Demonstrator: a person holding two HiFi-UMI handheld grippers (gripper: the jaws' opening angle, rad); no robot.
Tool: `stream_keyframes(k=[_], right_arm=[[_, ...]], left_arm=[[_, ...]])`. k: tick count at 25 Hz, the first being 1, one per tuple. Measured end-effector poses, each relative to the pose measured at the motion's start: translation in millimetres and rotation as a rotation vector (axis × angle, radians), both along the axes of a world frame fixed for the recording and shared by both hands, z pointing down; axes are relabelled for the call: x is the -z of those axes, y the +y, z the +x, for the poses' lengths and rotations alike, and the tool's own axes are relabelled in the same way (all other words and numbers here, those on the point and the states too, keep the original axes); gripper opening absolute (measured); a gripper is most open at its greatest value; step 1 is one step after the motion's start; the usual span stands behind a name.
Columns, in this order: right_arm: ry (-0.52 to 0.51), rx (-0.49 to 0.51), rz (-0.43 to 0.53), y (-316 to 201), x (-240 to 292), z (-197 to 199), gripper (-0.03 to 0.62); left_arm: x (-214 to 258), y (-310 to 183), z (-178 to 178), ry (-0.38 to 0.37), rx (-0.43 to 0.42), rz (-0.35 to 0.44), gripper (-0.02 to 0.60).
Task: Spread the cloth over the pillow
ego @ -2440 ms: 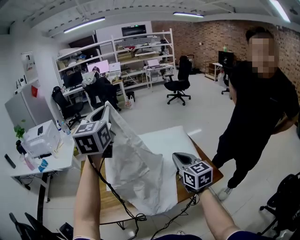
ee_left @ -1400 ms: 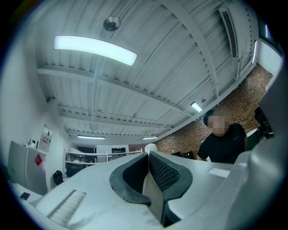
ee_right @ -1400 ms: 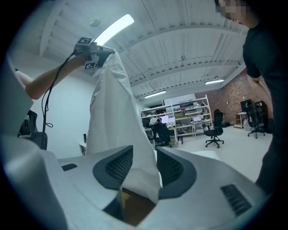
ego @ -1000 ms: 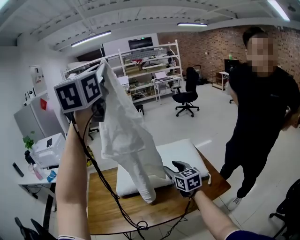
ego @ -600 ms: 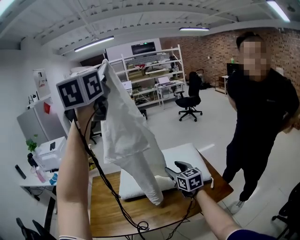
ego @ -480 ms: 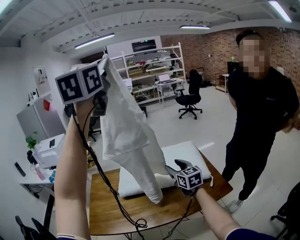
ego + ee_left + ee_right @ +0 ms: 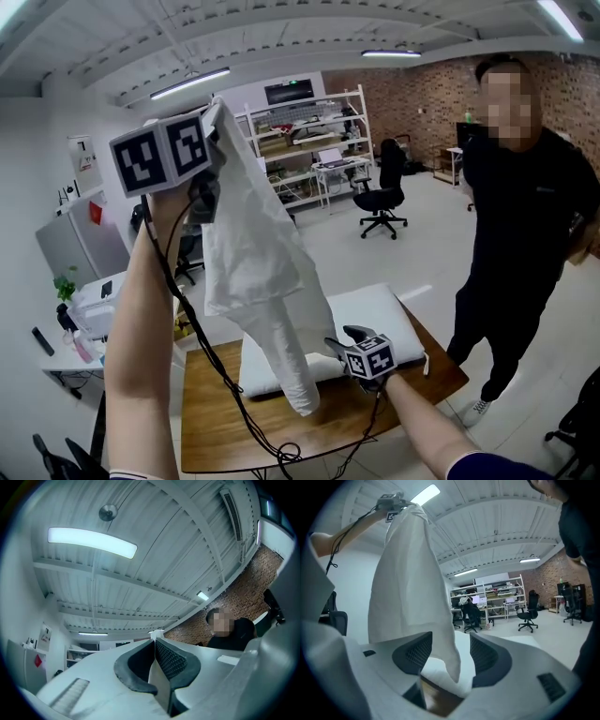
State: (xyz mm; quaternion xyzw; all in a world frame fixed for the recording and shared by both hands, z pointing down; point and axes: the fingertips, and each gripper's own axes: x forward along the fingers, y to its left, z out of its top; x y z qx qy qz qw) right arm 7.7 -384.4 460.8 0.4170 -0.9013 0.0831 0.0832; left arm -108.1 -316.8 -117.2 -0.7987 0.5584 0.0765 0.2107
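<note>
A: Wooden table (image 7: 216, 431) below, open workshop w/ shelving (image 7: 309, 122) behind. Where to find the cloth (image 7: 258, 272)?

B: Up in the air, bunched into one long drop. Pinched at its top edge by left gripper (image 7: 153, 643), jaws closed tight on the fabric, held high above head level. Dangles down to just over the tabletop, in front of the pillow (image 7: 375, 314). Can't tell if touching it. Pillow flat on far half of table, bare so far.

A: And right gripper (image 7: 450, 657)?

B: Low, near front table edge, jaws wide apart, just been opening. Tail end of cloth hanging between them, not pinched yet, pads clear of it on both sides.

A: So how to do the grab well?

B: Prob. best to close on a corner or hem of that tail, not a fat wad from the middle, else won't open out. Then draw hands apart to stretch the sheet flat while keeping it clear of the table. Lower far edge past the pillow first, approx. centred, then lay the rest down.

A: Risks?

B: Nipping the pillow along w/ the fabric. Also worth minding the bystander (image 7: 525, 216) close by table's right end.
</note>
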Motion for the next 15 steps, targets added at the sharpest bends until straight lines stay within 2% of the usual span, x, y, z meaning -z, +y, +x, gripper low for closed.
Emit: stream_keyframes(k=[5, 7, 9, 11, 15], right_arm=[[0.000, -0.003, -0.019, -10.7, -10.0, -3.2, 0.259], [0.005, -0.021, -0.016, -10.0, -13.9, 2.3, 0.172], [0.002, -0.049, -0.013, -9.4, -17.0, 12.3, 0.056], [-0.009, -0.069, -0.016, -8.6, -18.5, 23.2, 0.009], [-0.031, -0.109, -0.004, -8.6, -9.2, 46.9, 0.005]], left_arm=[[-0.8, 2.2, -0.9, -0.010, 0.011, 0.000, 0.020], [-1.9, 1.6, -5.5, -0.016, 0.022, -0.002, 0.020], [-6.6, -1.9, -14.3, -0.012, 0.037, -0.013, 0.020], [-15.2, -8.1, -25.8, 0.006, 0.050, -0.030, 0.020], [-31.5, -19.0, -44.8, 0.056, 0.071, -0.060, 0.020]])
